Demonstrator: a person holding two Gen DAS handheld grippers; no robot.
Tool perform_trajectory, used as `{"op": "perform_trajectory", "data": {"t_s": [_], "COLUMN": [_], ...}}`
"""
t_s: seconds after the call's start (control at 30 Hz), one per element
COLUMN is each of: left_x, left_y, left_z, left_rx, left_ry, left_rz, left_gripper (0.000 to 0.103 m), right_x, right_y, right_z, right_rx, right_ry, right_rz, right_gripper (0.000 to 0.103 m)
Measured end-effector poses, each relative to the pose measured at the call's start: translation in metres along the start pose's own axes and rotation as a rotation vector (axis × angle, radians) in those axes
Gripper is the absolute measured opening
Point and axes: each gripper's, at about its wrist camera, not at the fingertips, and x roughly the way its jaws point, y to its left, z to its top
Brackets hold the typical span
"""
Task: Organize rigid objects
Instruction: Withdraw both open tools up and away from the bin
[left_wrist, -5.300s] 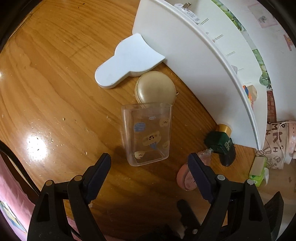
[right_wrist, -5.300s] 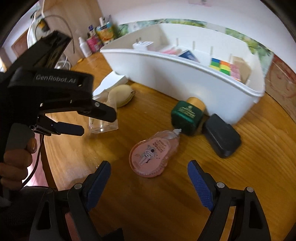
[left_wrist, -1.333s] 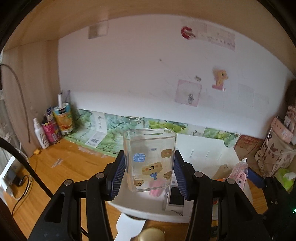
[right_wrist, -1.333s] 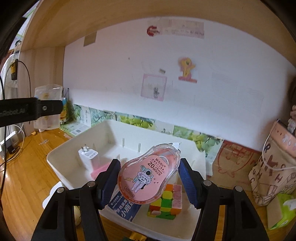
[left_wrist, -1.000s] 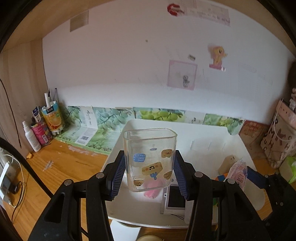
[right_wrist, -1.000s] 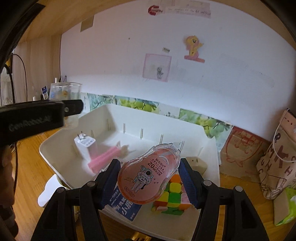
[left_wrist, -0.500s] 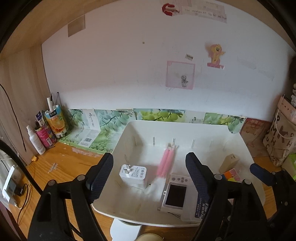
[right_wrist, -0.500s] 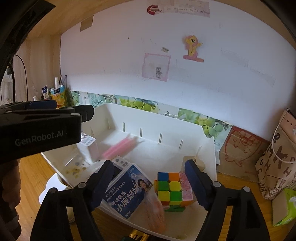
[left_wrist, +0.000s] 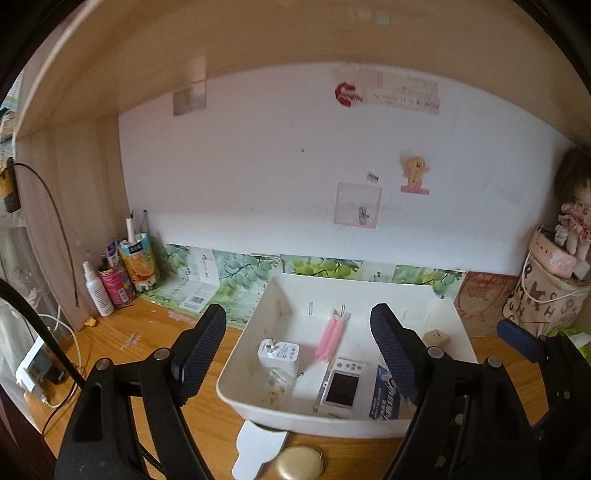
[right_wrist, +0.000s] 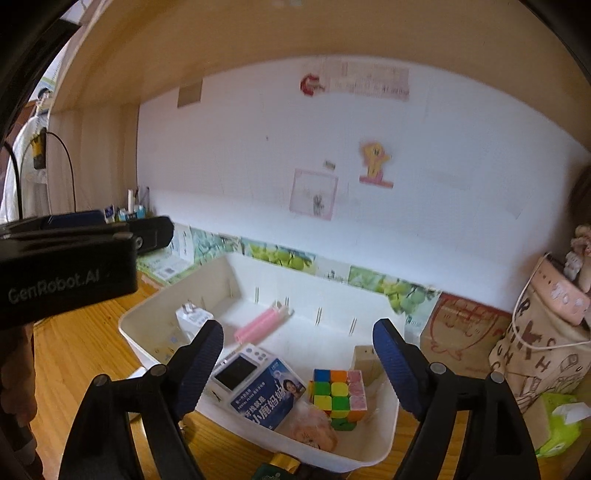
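The white bin (left_wrist: 369, 428) sits on the wooden desk (left_wrist: 147, 332) against the wall, and the things being sorted lie inside it. The clear cup (left_wrist: 275, 387) is hard to make out against the white floor near the bin's front left corner; only its printed marks show. The pink tape dispenser (right_wrist: 312, 424) is a blurred pink shape at the front wall, beside the puzzle cube (right_wrist: 338, 387). The right claw's fingers cut off part of the bin's front in the right wrist view.

Also in the bin: 1 white charger plug (left_wrist: 279, 354), 1 pink stick (left_wrist: 330, 339), 1 small screen gadget (left_wrist: 341, 387), 1 blue booklet (right_wrist: 267, 393) and 1 tan block (left_wrist: 436, 338). In front of the bin lie a white flat piece (left_wrist: 258, 446) and a round gold case (left_wrist: 299, 463), both cut off by the frame.

The left claw (left_wrist: 299, 350) hangs above the bin with its 2 fingers wide apart and nothing between them. The right claw (right_wrist: 299, 362) is spreading its fingers, also empty. A cloth bag (right_wrist: 543, 350) stands to the right, bottles (left_wrist: 118, 280) to the left.
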Motion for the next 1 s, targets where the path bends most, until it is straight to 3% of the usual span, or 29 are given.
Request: {"op": "perform_trajectory", "data": {"t_s": [0.3, 0.53, 0.73, 1.0], "left_x": [-0.047, -0.068, -0.079, -0.085], "left_y": [0.011, 0.017, 0.022, 0.029], "left_z": [-0.010, -0.024, -0.040, -0.058], "left_rx": [-0.030, -0.063, -0.089, -0.123], "left_ry": [-0.036, -0.002, 0.044, 0.134], "left_rz": [0.027, 0.038, 0.047, 0.080], "left_gripper": [0.083, 0.083, 0.083, 0.083], "right_x": [-0.043, -0.064, -0.075, -0.063], "right_y": [0.004, 0.000, -0.006, -0.022], "right_z": [0.004, -0.005, -0.022, -0.053], "right_rx": [0.025, 0.071, 0.139, 0.319], "right_ry": [-0.056, -0.033, 0.018, 0.180], "right_rz": [0.002, 0.010, 0.024, 0.069], "right_gripper": [0.088, 0.088, 0.088, 0.088]}}
